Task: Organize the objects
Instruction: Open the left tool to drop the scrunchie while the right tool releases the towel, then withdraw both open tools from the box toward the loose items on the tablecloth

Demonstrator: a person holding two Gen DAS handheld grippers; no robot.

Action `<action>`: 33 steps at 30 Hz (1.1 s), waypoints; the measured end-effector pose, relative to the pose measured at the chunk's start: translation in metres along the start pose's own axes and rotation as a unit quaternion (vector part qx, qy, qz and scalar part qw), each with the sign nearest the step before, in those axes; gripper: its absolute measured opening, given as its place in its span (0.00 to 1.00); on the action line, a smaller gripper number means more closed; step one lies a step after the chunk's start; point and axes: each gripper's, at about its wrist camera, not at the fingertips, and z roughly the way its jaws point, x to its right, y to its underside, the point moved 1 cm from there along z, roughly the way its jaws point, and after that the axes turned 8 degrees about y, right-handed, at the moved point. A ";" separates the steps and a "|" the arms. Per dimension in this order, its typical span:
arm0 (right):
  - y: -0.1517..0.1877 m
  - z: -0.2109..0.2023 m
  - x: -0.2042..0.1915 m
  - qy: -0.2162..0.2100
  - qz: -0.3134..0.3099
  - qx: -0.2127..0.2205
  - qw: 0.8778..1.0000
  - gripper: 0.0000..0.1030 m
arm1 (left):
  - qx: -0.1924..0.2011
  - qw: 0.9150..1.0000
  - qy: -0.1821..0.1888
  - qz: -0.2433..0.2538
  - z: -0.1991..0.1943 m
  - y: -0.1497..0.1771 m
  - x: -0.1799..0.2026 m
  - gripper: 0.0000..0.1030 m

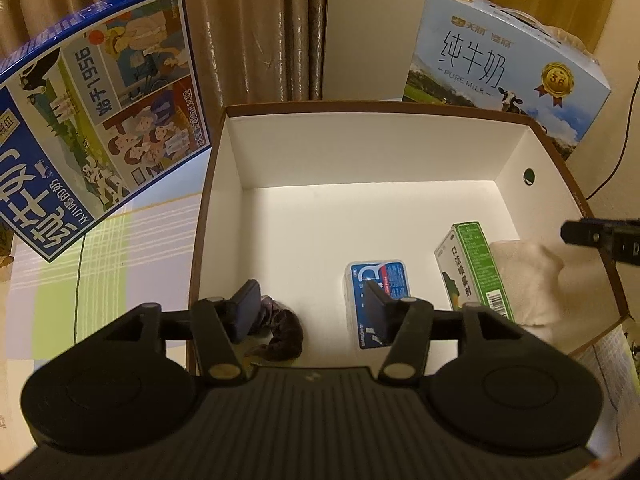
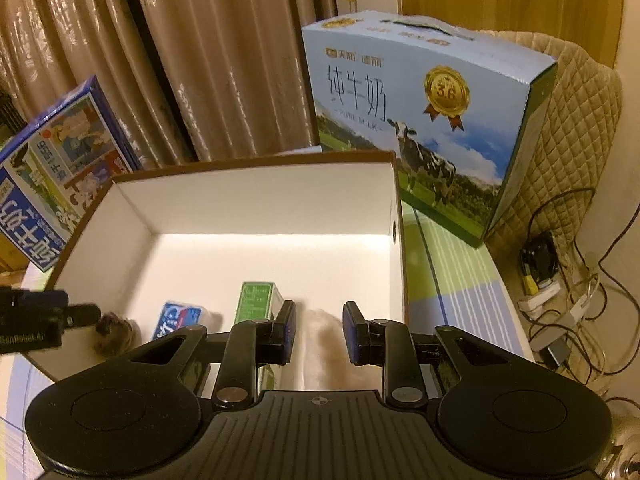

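An open white box with a brown rim [image 1: 360,110] [image 2: 256,162] holds a dark fuzzy item [image 1: 282,334] [image 2: 114,330], a blue and white pack [image 1: 376,280] [image 2: 176,320], a green carton [image 1: 474,268] [image 2: 258,300] and a cream cloth [image 1: 528,276] [image 2: 324,340]. My left gripper [image 1: 310,314] is open and empty over the box's near edge, between the fuzzy item and the blue pack. My right gripper [image 2: 319,334] is open, its jaws astride the cream cloth without closing on it.
A blue milk case [image 1: 92,116] [image 2: 52,172] leans at the left. A light blue pure milk case [image 1: 508,68] [image 2: 424,120] stands behind the box. A striped cloth [image 1: 120,256] covers the table. Cables and a power strip [image 2: 548,292] lie at the right.
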 end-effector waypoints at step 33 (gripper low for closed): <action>0.075 -0.135 0.002 -0.071 0.000 0.010 0.997 0.64 | 0.001 0.999 0.021 -0.033 -0.124 0.097 0.026 0.80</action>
